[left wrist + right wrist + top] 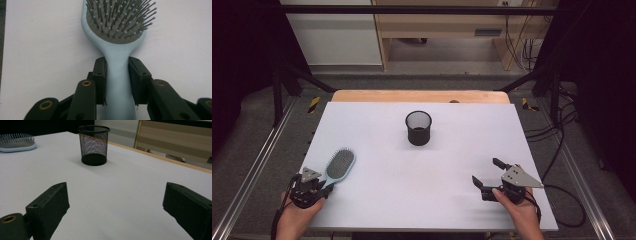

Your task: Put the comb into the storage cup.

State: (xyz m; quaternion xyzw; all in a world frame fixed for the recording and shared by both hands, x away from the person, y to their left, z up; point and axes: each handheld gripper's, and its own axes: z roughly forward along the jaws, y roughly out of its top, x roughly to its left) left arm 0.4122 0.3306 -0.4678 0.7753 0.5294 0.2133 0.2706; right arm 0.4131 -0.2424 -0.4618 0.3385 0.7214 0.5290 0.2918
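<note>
The hairbrush [117, 75] lies flat, bristles up, near the front left corner of the white table [422, 200], its oval head pointing away from the person; its body is smooth pale blue plastic, waisted where the head narrows into a straight handle; the pad is a dark grey cushion dotted with thin metal pins, each tipped with a small ball. The left gripper [117, 80] is clamped on the handle just below the neck; its black, matte, blocky pads press flat against both sides of the handle. The right gripper [488, 175] rests at the front right of the table, well apart from the brush, with its jaws spread wide and nothing between them; its pads [50, 202] are dull black with slightly worn edges, and a grey three-cornered plate sits on top. A round black wire-mesh cup [418, 128] stands upright near the middle of the table, toward the far edge, its sides see-through and its base solid.
</note>
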